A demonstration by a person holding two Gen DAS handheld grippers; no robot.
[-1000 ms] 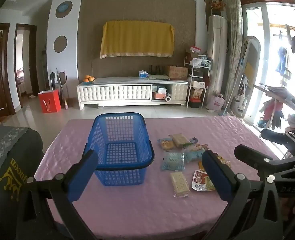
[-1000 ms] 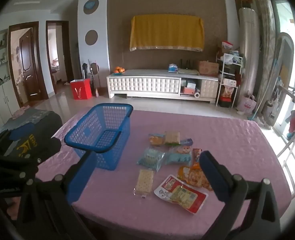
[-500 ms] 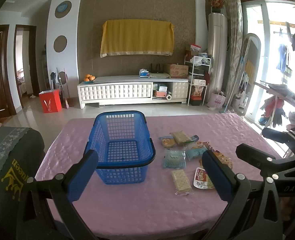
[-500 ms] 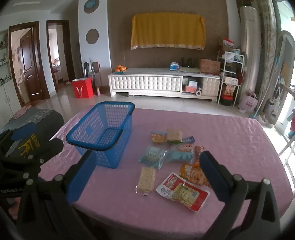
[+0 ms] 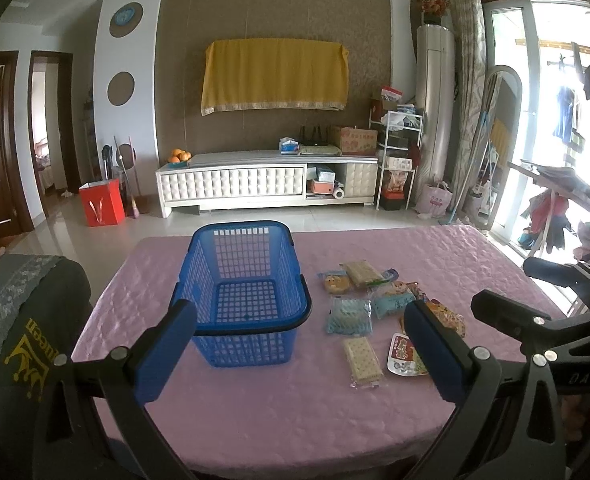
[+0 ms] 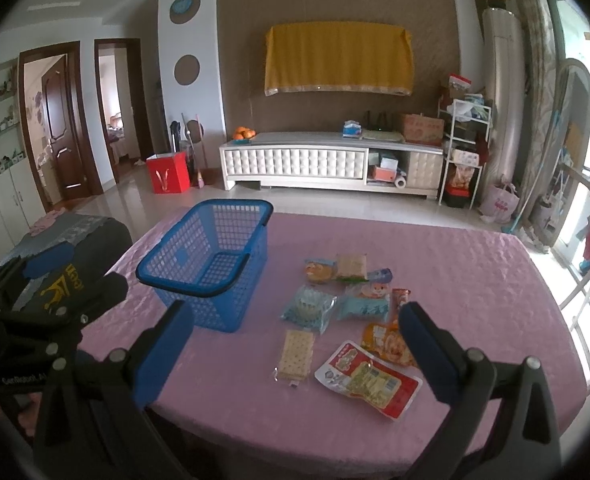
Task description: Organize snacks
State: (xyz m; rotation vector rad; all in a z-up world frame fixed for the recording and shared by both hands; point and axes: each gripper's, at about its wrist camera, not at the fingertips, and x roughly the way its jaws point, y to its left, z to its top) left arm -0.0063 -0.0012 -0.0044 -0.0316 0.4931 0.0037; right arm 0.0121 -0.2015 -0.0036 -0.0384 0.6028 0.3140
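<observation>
An empty blue plastic basket (image 5: 243, 292) (image 6: 211, 264) stands on the pink tablecloth (image 5: 279, 412), left of the snacks. Several wrapped snacks lie loose to its right: a cracker pack (image 5: 362, 362) (image 6: 297, 354), a red-and-white pack (image 6: 369, 384), an orange pack (image 6: 387, 344), and a light blue pack (image 5: 349, 316) (image 6: 309, 308). My left gripper (image 5: 299, 350) is open above the table's near edge, facing the basket. My right gripper (image 6: 297, 346) is open too, above the nearest snacks, with nothing between its fingers.
A dark cushioned seat (image 5: 23, 320) sits at the table's left. Beyond the table are a tiled floor, a white TV cabinet (image 5: 267, 184) and a red bag (image 5: 102, 202). A drying rack (image 5: 567, 188) stands at the right by the window.
Both views have backed off and risen slightly, so more of the table's near edge shows. The basket and snacks have not moved. Both grippers stay open.
</observation>
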